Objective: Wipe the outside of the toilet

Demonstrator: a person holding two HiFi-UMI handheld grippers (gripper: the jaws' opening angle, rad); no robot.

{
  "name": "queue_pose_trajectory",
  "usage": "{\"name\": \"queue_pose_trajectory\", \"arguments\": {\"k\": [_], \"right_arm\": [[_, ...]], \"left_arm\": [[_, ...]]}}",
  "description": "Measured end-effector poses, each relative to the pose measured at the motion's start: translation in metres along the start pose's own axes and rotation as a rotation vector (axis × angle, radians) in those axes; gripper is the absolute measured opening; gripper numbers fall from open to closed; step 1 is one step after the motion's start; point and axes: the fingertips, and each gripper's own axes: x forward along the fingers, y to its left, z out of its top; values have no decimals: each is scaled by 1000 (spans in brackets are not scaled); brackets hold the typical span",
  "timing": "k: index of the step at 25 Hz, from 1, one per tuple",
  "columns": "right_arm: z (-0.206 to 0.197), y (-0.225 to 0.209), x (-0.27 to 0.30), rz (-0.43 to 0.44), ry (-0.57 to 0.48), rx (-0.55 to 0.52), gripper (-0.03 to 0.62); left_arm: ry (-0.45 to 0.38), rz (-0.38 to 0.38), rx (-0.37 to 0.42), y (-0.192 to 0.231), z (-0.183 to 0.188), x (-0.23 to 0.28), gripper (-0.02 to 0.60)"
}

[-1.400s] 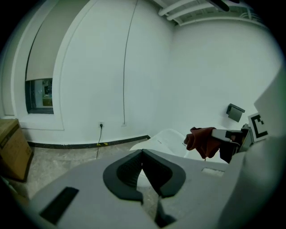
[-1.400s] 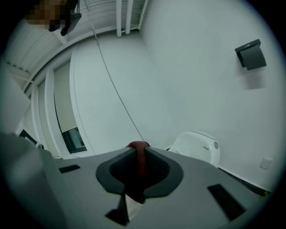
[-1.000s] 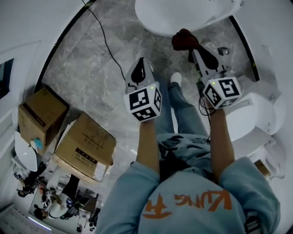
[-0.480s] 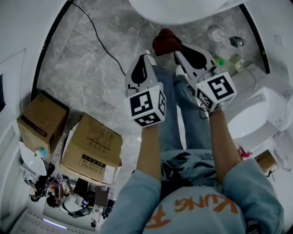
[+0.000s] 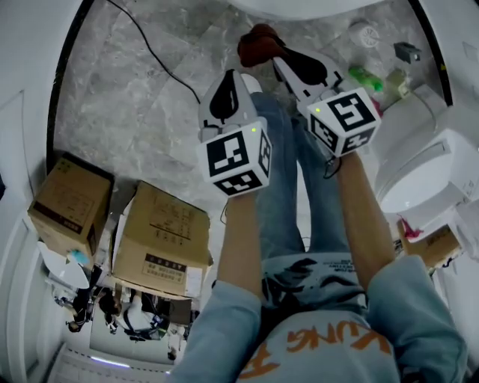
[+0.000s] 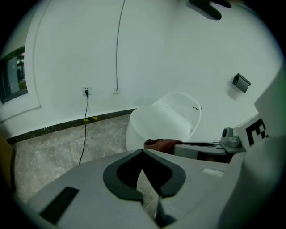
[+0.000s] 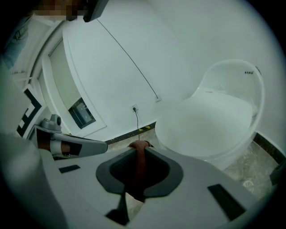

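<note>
Losing contact: toilet [image 5: 299,6] slid to 12 o'clock edge | right claw [image 5: 269,60] clamped on rag [image 5: 254,45], clear of bowl | left claw [image 5: 232,81] together, empty | wipe likely paused

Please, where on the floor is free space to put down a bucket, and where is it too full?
The grey marble floor is bare between the black cable, the brown cardboard boxes and the left tool. Crowded: the corner by the white toilet, with a green bottle and small items.
</note>
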Motion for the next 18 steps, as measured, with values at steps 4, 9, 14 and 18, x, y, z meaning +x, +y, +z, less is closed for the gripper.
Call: {"name": "queue_pose_trajectory", "arguments": {"k": [4,9,14,18], "right_arm": [[-14,-7,24,-32,25,30,38],[-22,-24,51,-73,26,83,38],[-37,-44,69,-130,62,107,38],[-40,-62,72,-170,55,147,38]], "left_arm": [[30,-25,16,10,-4,14,-5],[46,-60,55,19,-4,35,-5],[72,-66,59,28,-11,49,-5],[94,-74,78,24,-17,56,-5]]}}
